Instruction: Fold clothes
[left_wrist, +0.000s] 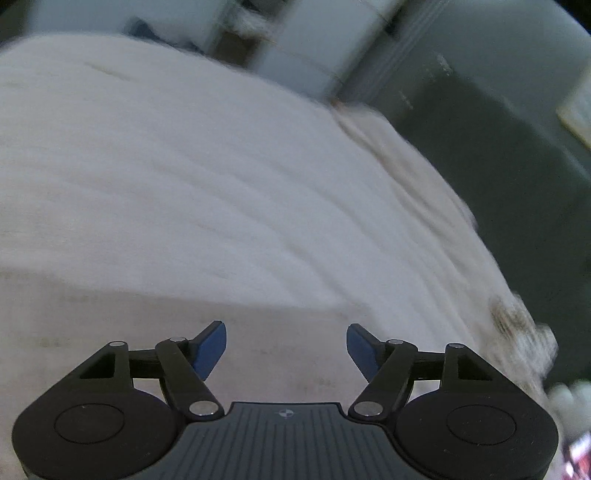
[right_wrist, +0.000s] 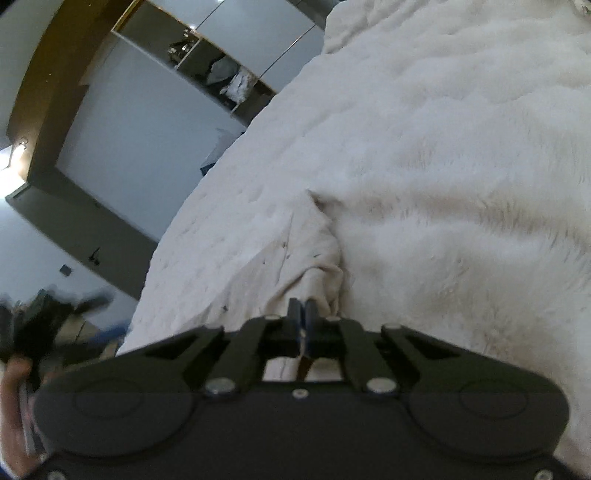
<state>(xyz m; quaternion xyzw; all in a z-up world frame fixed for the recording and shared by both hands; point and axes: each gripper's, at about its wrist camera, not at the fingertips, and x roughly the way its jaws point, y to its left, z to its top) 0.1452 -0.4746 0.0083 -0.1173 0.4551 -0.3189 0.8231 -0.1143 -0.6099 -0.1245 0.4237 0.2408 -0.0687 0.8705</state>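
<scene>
The right hand-held gripper (right_wrist: 301, 314) is pinched on a bunched fold of the cream garment (right_wrist: 314, 258), which lies on the white fleecy bed cover (right_wrist: 461, 147). The left hand-held gripper (left_wrist: 286, 345) stands spread, empty, above the bed cover; beyond, a wardrobe (right_wrist: 155, 110).

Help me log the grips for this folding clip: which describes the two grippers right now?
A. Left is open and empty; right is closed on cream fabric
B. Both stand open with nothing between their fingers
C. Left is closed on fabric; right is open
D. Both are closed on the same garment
A: the left gripper has its blue pads apart over nothing, while the right gripper pinches the cream fabric.
</scene>
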